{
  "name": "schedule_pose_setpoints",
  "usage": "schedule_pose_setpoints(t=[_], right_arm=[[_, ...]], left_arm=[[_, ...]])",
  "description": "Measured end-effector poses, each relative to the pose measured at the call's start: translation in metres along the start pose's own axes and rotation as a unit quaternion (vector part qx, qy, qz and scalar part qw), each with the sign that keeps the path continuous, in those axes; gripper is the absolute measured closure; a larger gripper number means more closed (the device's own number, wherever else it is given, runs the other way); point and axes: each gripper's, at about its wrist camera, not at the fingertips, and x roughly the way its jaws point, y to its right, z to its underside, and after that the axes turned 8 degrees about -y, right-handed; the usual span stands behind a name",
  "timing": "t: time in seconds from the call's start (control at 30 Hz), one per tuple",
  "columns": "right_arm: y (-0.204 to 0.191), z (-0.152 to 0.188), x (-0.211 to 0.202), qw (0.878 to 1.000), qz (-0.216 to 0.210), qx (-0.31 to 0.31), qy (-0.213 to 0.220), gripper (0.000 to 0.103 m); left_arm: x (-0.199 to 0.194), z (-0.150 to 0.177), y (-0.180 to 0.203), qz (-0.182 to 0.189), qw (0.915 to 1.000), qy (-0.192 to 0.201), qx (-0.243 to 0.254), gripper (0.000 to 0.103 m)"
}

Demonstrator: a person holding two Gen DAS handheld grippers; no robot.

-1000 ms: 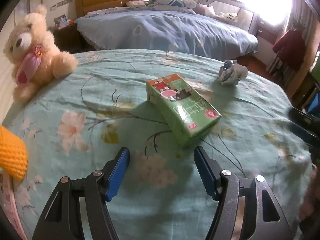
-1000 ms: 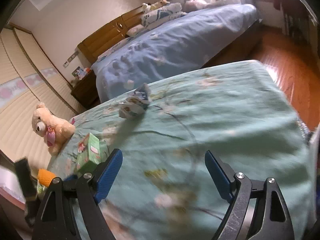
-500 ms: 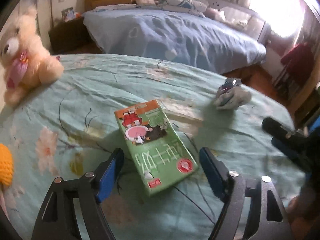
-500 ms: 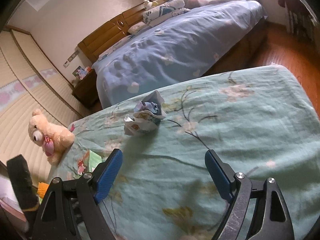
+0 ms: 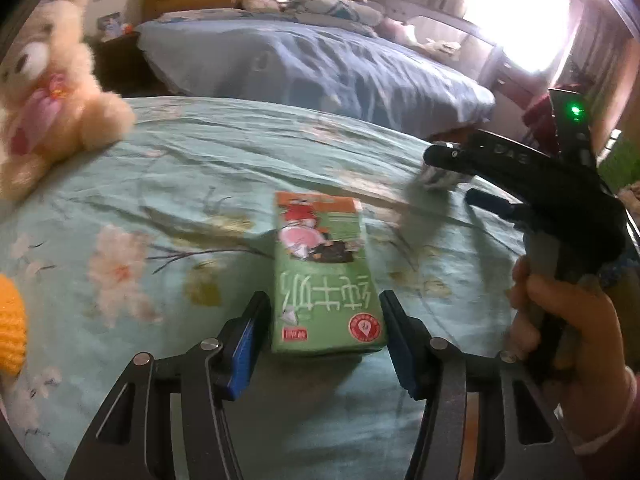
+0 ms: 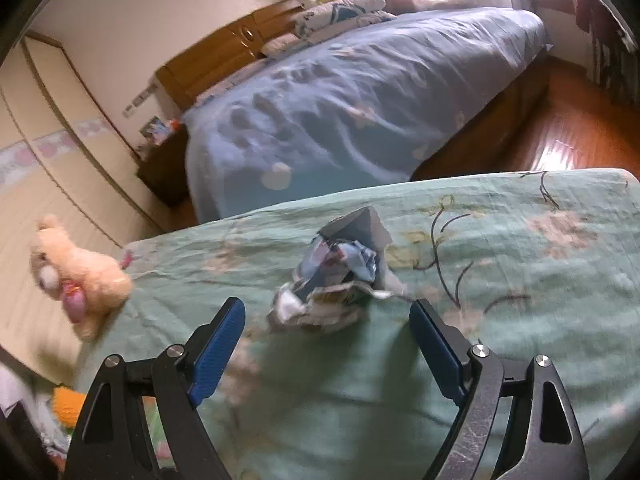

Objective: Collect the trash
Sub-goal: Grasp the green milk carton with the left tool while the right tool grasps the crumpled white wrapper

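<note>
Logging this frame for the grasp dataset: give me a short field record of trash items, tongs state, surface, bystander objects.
surface: green floral bedspread
trash 1: green milk carton, lying flat, near end between the left tongs pads
trash 2: crumpled wrapper, just ahead of the right tongs
left tongs: open, straddling carton, not clamped
right tongs: open, wrapper not between the pads
non-trash: teddy bear, on the bedspread's left side
background: blue bed

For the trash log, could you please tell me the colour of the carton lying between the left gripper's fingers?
Green flat milk carton, orange top edge; clearest in left wrist view.
</note>
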Motion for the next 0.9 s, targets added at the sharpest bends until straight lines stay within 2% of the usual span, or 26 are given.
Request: schedule_pose_setpoints(t=[0.03, 0.07, 0.1, 0.13, 0.23, 0.27, 0.3, 0.33, 0.6, 0.9], right_arm=[[-0.001, -0.001, 0.001, 1.0, 0.006, -0.004, 0.002, 0.023], [-0.003, -0.001, 0.001, 1.0, 0.015, -0.007, 0.002, 0.04], [-0.004, -0.001, 0.001, 1.0, 0.022, -0.013, 0.001, 0.05], [-0.003, 0.0, -0.001, 1.0, 0.018, -0.015, -0.001, 0.063], [-0.002, 0.012, -0.013, 1.0, 0.021, -0.023, -0.001, 0.08], [-0.001, 0.016, -0.018, 1.0, 0.014, -0.023, -0.002, 0.083], [0.002, 0.024, -0.027, 1.0, 0.007, -0.023, -0.002, 0.083], [0.004, 0.032, -0.037, 1.0, 0.004, -0.024, 0.0, 0.084], [0.019, 0.095, -0.088, 0.999, -0.029, -0.018, -0.008, 0.085], [0.042, 0.145, -0.126, 1.0, -0.028, 0.01, -0.001, 0.085]], left_arm=[[-0.002, 0.001, 0.0, -0.006, 1.0, 0.001, -0.002, 0.044], [-0.001, 0.002, 0.0, -0.015, 0.9999, 0.002, -0.008, 0.037], [-0.001, 0.003, 0.002, -0.02, 0.9997, 0.001, -0.012, 0.032], [0.0, 0.004, 0.005, -0.023, 0.9996, 0.002, -0.015, 0.032], [0.004, 0.004, 0.014, -0.053, 0.9986, 0.003, -0.003, 0.034], [0.005, 0.004, 0.018, -0.061, 0.9981, 0.003, 0.002, 0.039], [0.005, 0.004, 0.019, -0.065, 0.9979, 0.003, 0.005, 0.051], [0.004, 0.004, 0.021, -0.069, 0.9976, 0.005, 0.006, 0.054], [-0.01, 0.018, 0.026, -0.028, 0.9994, 0.009, 0.017, 0.054], [-0.033, 0.05, 0.062, 0.012, 0.9979, 0.006, 0.064, 0.054]])
